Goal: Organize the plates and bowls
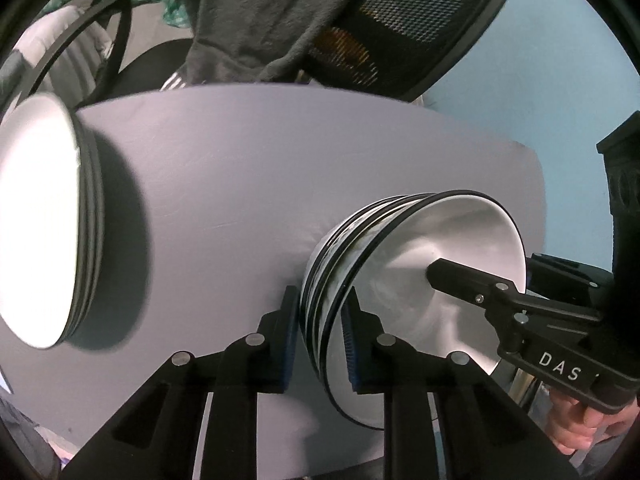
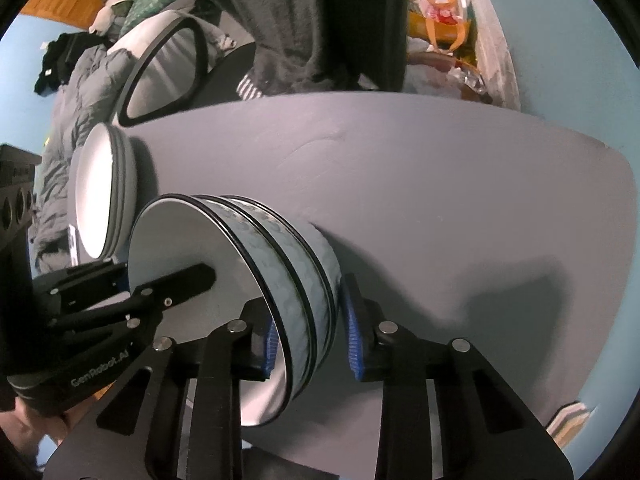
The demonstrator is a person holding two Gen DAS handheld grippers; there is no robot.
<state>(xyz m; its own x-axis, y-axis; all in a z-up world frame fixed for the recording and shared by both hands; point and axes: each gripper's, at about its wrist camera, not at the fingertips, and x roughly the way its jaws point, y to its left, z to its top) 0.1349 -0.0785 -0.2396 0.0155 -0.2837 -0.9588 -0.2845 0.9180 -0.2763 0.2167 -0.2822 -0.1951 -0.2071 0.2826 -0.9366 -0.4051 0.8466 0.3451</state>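
Note:
A nested stack of three white bowls (image 1: 404,256) with black rims and a pale blue pattern stands on the grey table (image 1: 240,160). My left gripper (image 1: 320,324) is shut on the stack's near wall, one pad outside and one inside the top bowl. From the opposite side, my right gripper (image 2: 310,320) clamps the bowls (image 2: 288,264) the same way. One of its fingers (image 1: 452,276) reaches into the top bowl in the left wrist view. A stack of white plates (image 1: 36,220) sits apart on the table; in the right wrist view the plates (image 2: 96,196) lie beyond the bowls.
An office chair with a mesh back (image 1: 420,20) and a dark garment draped over it stands at the table's far edge. A person's hand (image 1: 572,424) holds the right gripper's handle. Bags and clutter (image 2: 440,12) lie beyond the table. A dark cabinet (image 1: 624,184) stands at the right.

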